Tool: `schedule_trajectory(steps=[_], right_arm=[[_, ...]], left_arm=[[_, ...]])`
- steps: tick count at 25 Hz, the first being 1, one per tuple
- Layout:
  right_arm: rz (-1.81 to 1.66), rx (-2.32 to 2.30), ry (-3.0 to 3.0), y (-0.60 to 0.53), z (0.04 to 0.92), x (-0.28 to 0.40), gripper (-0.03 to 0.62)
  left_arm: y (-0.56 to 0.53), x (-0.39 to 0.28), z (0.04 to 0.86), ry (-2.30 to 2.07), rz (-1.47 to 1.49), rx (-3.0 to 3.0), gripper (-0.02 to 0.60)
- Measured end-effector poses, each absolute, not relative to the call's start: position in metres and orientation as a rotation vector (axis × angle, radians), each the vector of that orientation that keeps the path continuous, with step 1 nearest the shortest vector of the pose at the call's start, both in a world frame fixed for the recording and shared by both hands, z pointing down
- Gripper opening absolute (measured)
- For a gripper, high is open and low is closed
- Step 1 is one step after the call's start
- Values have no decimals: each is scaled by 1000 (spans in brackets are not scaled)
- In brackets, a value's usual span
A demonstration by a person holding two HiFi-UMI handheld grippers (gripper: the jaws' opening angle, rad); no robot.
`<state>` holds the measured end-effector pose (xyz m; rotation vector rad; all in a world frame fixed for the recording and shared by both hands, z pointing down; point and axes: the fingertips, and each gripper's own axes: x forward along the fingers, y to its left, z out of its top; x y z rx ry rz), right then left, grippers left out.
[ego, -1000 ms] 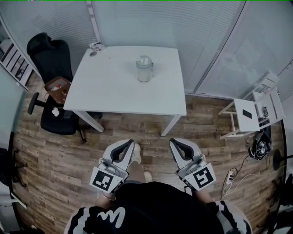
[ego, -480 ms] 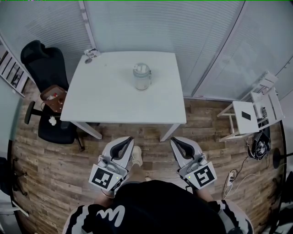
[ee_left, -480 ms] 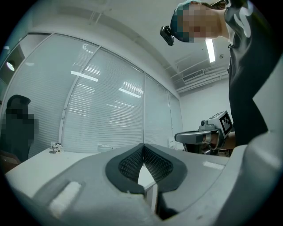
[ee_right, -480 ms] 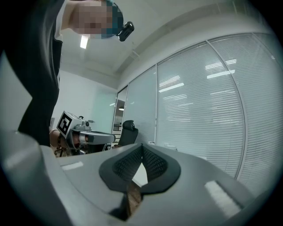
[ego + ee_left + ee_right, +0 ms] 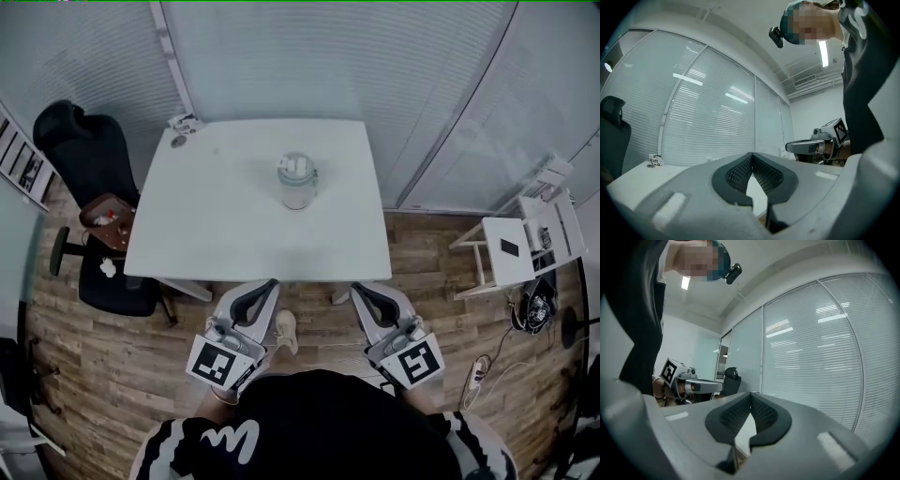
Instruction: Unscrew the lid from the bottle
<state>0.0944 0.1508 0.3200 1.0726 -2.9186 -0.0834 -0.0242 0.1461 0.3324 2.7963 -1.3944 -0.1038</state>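
Both grippers sit low and close to our body, over the wood floor (image 5: 112, 347), with their tips pointing at the near edge of the counter (image 5: 225, 244).

Left gripper (image 5: 270, 284): jaws fully together, the ribbed pads meet at the tip, and nothing is between them. Its own view looks across the counter top toward the slatted glass wall (image 5: 717, 117).

Right gripper (image 5: 356, 288): also closed, pad against pad, and empty. Its view takes in the blinds and a black office chair (image 5: 89, 155) farther off.

The two grippers are apart from each other, with a shoe (image 5: 285, 328) on the floor between them.

The bottle (image 5: 296, 187) stands upright near the middle of the white counter, slightly toward the far side. It is well apart from both grippers and nothing touches it. The lid (image 5: 296, 167) is on top of the bottle.

A small object (image 5: 183, 122) lies at the far left corner of the counter, too small to identify.

The office chair stands left of the counter, with a brown box (image 5: 105, 214) beside its seat.

A small white side table (image 5: 520, 246) stands on the floor to the right, with a dark flat item on it. Cables (image 5: 487, 361) trail across the floor near it.
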Motion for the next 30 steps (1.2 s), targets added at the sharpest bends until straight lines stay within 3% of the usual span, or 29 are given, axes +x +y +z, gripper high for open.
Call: schedule_trajectory(steps=[30], right_arm=[[-73,1151,-2881,-23,313,36,-2]], left_arm=[[-33,-77,325,-1293,-84,2840,0]])
